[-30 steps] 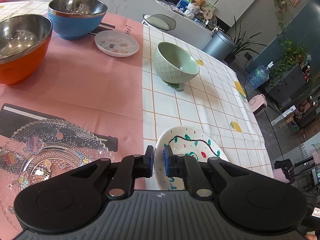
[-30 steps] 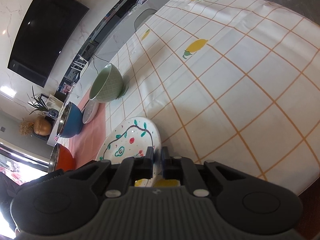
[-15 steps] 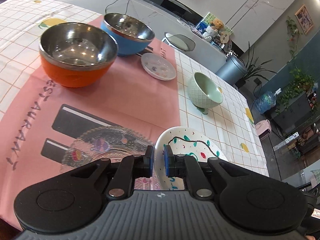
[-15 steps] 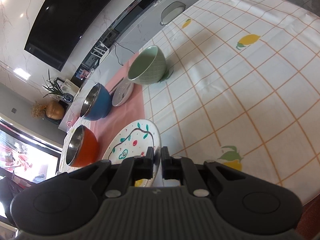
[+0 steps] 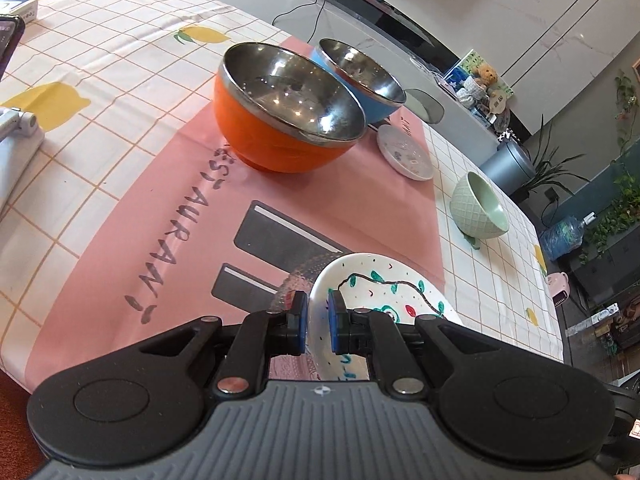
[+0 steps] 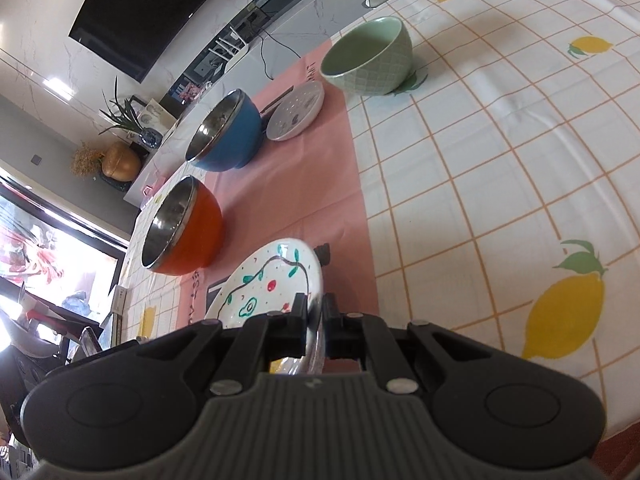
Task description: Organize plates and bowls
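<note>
A white plate painted with a green vine and red dots hangs just above the pink mat, held at opposite rims. My left gripper is shut on its near-left rim. My right gripper is shut on the other edge. A patterned glass plate peeks out from under it. Farther back on the mat stand an orange steel-lined bowl, a blue one and a small white dish. A green bowl sits on the checked cloth.
A phone and a white stand lie at the left end of the table. The checked lemon tablecloth stretches to the right of the mat. The table's near edge drops off just below both grippers.
Both grippers have carried the painted plate sideways from the checked cloth to over the pink mat. It now covers most of the glass plate. The bowls have not moved.
</note>
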`<state>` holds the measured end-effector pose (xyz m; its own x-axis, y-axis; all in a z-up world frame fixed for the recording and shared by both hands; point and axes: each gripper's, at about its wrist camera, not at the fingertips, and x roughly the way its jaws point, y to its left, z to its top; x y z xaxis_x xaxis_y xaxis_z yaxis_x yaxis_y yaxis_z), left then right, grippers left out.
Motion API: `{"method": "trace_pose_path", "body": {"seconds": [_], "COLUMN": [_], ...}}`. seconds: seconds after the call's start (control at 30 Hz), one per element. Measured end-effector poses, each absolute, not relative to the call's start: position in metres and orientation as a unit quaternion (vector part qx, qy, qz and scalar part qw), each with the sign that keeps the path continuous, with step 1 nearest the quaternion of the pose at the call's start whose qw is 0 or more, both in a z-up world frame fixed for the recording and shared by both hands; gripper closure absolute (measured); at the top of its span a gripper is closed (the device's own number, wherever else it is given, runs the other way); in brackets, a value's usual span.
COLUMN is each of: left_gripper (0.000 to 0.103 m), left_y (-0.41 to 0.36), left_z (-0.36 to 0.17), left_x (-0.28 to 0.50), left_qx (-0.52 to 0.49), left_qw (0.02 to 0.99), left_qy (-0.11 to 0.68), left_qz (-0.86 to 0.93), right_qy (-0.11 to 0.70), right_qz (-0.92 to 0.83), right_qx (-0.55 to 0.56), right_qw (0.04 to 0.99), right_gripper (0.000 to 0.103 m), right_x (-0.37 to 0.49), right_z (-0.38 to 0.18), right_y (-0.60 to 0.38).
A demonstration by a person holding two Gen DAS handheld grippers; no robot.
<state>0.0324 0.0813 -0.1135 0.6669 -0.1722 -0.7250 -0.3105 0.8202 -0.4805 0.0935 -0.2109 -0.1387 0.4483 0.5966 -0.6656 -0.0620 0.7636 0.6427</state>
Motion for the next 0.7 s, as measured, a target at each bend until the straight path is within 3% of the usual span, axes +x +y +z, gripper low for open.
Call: {"method": "trace_pose_path", "body": {"seconds": [0.7], "left_gripper": [0.091], "left_y": [0.073], "left_z": [-0.115], "left_x": [0.024], "left_qx": [-0.232], "left_qw": [0.884], "left_qy": [0.404], "left_qz": [0.046], "right_qy": [0.502], "right_qz": [0.202], "right_qx": [0.208], "right_qw": [0.815], "right_gripper": [0.095], "right_x": [0.084], "right_z": [-0.145], "right_y": [-0.190]}}
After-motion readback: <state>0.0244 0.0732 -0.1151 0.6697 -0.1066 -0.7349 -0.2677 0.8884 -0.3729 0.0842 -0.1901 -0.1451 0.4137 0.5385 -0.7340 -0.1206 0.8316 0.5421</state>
